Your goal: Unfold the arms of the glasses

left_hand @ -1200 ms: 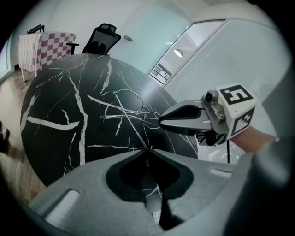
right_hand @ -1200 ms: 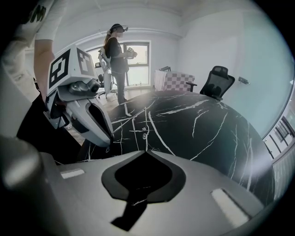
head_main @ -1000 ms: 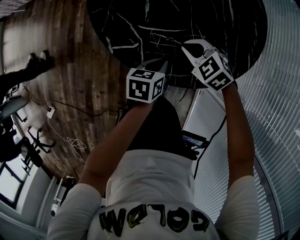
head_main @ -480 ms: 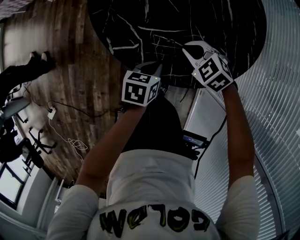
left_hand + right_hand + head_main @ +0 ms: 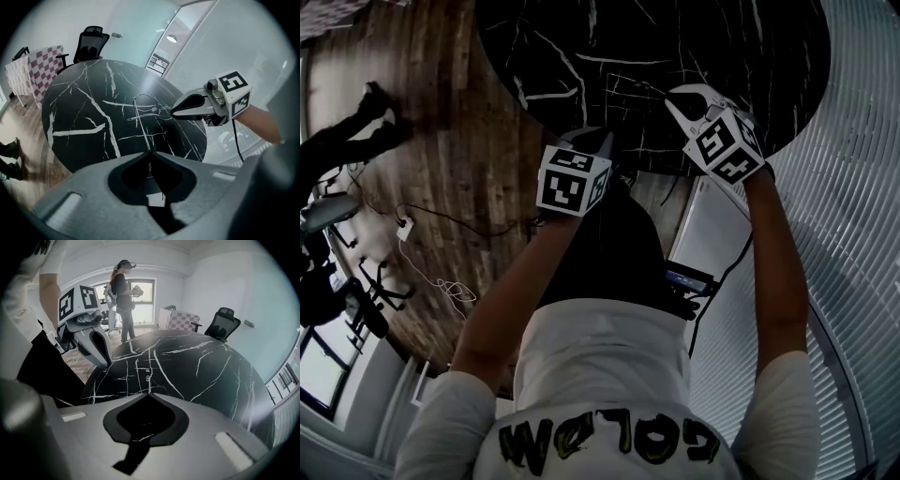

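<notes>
A round black marble table (image 5: 750, 56) with white veins fills the top of the head view, and you stand at its near edge with 2 hand-held grippers reaching over it. The glasses (image 5: 146, 108) lie flat on the marble a little way in from that edge. They are a thin wire pair, pale against the dark stone and hard to separate from the veining. In the left gripper view, the left gripper (image 5: 149, 153) has its 2 jaws closed tip to tip with no clear object between them. A fine pale line runs from the glasses toward the tips, and whether it is a temple arm or a marble vein cannot be told. The right gripper (image 5: 149, 393) also has its jaws pressed together and empty. Seen from the left gripper view, its tip sits just beside the frame. Expect the glasses to be very light, springy and easy to bend, and likely to skate across the polished stone at a nudge. Steady the front at the bridge or the outer corner near a hinge with 1 gripper. With the other, pinch a temple arm partway along and swing it out gently, avoiding the lenses.
</notes>
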The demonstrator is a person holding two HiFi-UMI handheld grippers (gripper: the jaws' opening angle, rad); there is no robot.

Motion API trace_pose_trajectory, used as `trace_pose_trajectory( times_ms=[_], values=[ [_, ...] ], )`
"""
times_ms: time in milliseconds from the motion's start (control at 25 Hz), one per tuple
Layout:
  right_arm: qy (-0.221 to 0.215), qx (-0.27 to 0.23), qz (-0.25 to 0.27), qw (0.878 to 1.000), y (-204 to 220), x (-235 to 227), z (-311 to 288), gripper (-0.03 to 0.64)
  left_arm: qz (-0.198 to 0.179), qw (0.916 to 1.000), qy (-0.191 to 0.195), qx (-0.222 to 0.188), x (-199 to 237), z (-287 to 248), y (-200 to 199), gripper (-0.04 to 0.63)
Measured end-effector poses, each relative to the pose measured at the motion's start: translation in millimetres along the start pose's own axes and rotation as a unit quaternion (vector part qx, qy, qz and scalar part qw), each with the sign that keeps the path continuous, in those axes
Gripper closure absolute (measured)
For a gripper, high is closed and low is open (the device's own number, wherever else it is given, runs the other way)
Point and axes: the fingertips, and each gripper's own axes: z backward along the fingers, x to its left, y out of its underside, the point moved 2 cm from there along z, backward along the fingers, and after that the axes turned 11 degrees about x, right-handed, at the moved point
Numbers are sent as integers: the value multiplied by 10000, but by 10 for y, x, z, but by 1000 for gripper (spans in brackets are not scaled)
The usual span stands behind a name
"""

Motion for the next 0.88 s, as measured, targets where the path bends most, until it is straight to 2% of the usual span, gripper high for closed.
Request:
trace_pose_trajectory(
  times_ms=[880],
  values=[
    [-61,100,52,9999,16,9,14,615,-860,9938,-632,301,235,135,35,575]
  ],
)
